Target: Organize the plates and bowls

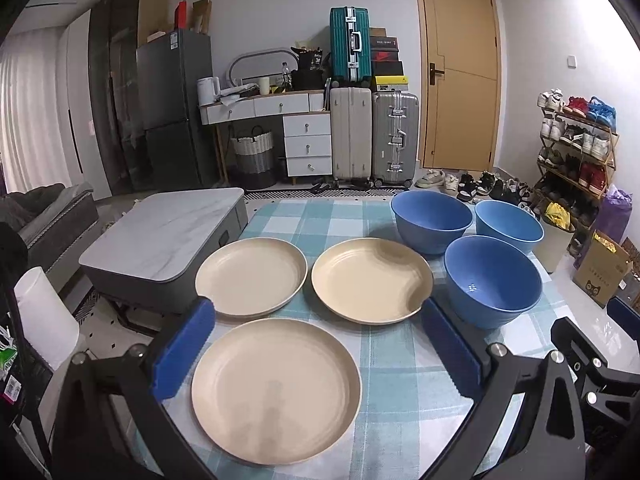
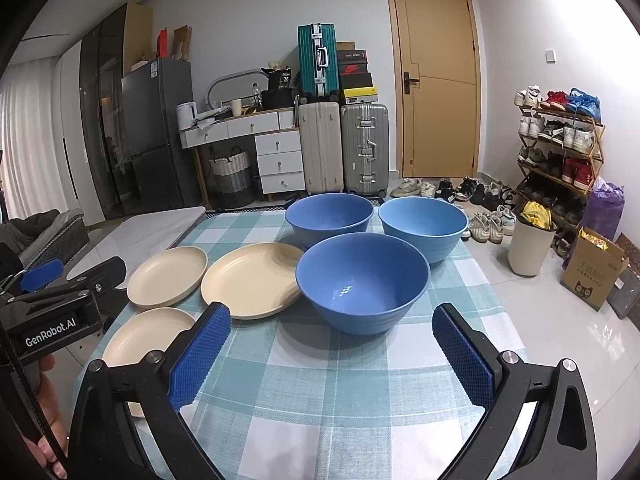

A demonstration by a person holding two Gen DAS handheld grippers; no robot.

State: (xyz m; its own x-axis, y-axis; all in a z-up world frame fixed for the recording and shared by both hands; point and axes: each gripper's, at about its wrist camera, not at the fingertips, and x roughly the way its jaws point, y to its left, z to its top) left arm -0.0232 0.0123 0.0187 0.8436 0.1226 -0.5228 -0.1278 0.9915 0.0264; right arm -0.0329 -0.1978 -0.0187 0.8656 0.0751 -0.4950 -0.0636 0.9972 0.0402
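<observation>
We held the left hand-held gripper (image 1: 316,344) open and empty over the near plate (image 1: 276,390) at the surface's (image 1: 400,380) near-left corner; two more plates (image 1: 251,276) (image 1: 372,280) lay beyond it. The right hand-held gripper (image 2: 332,350), also open, faced the nearest bowl (image 2: 362,282); two bowls (image 2: 329,214) (image 2: 423,226) stood at the far right edge. Nothing was stacked, so we judged it best to pinch one rim squarely, probably the near plate's, and lift it level.

Black-framed left gripper (image 1: 316,344) & right gripper (image 2: 332,352), blue textured pads, silver screws, white "GenRobot.AI" mark
</observation>
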